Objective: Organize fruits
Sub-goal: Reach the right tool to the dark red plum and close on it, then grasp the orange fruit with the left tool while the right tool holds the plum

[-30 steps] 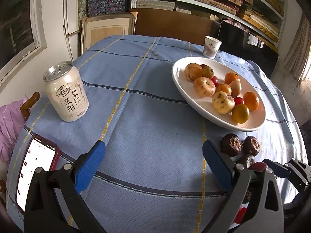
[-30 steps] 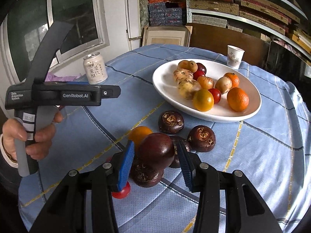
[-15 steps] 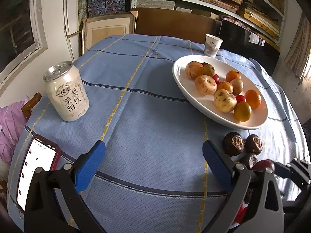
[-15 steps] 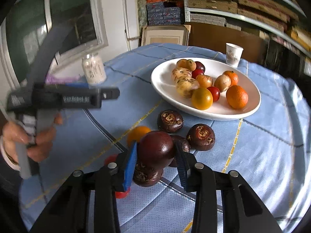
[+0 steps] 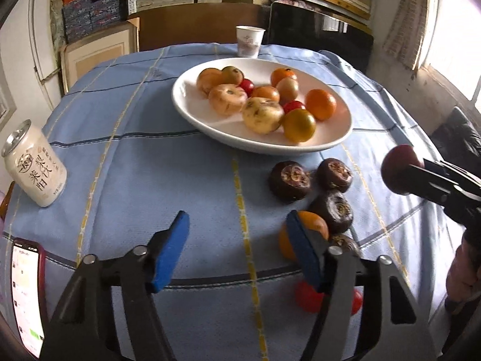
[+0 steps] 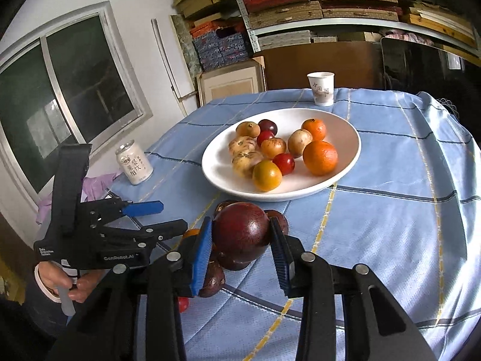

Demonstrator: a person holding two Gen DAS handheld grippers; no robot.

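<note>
Holding a dark purple fruit clamped between its blue pads, the right hand-held gripper hangs above the loose fruit on the worktop; the white plate lies straight ahead, just beyond. The fruit is round, no long axis. The left hand-held gripper, jaws just closing yet empty, has an orange beside its right pad

Glossy white plate on woven cloth tablecloth
</note>
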